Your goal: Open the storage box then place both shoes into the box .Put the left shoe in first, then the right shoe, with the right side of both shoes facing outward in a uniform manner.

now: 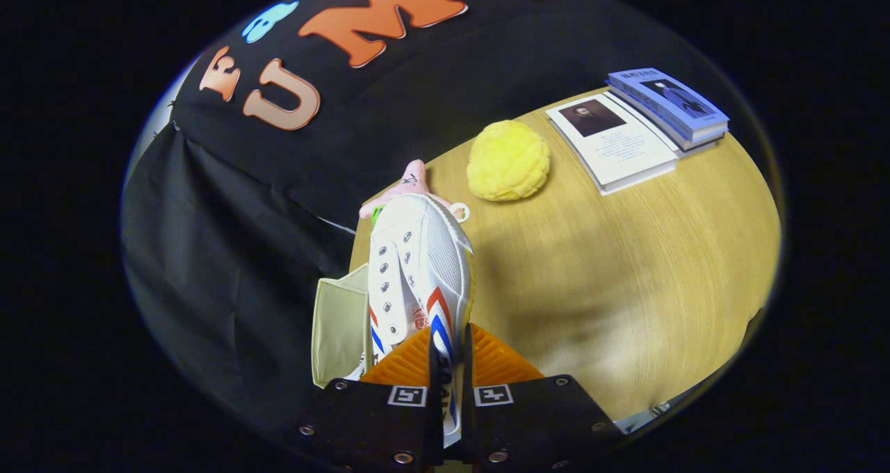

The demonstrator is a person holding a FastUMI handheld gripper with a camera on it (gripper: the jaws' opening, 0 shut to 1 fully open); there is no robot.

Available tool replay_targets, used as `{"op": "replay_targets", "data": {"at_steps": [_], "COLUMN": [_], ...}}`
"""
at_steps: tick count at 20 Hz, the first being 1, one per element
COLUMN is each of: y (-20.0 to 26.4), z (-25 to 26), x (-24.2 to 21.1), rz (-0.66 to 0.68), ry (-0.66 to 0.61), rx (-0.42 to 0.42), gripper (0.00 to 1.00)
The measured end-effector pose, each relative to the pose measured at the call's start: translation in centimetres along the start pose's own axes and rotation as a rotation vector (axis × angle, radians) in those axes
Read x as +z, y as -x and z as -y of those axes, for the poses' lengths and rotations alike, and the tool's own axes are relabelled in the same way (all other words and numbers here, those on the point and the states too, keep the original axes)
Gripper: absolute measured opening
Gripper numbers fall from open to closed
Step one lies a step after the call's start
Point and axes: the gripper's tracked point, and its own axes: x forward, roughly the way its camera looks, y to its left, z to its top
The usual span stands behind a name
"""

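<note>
The gripper (449,351) is clamped on a white shoe (417,264), held above the table's (626,264) left edge beside the storage box (341,330).

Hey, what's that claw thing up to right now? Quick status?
Gripper shut on white sneaker, held up off the table. Beige storage box just beside the shoe. Pink plush lies beyond the toe.

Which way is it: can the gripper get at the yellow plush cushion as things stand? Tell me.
Probably not yet. The gripper is shut on the white sneaker, so its fingers are occupied. The tabletop toward the yellow plush cushion looks free otherwise.
</note>
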Motion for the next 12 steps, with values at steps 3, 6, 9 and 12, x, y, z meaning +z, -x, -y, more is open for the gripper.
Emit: {"op": "replay_targets", "data": {"at_steps": [3,6,9,12], "y": [-1.4,-4.1,-7.1,-9.7], "z": [-5.8,-10.0,-11.8,-11.4], "x": [-1.4,-4.2,-6.4,-7.4], "rz": [-0.036,-0.104,-0.163,-0.194], "ry": [0.056,0.109,0.123,0.132], "rx": [0.053,0.089,0.100,0.060], "gripper": [0.10,0.10,0.10,0.10]}}
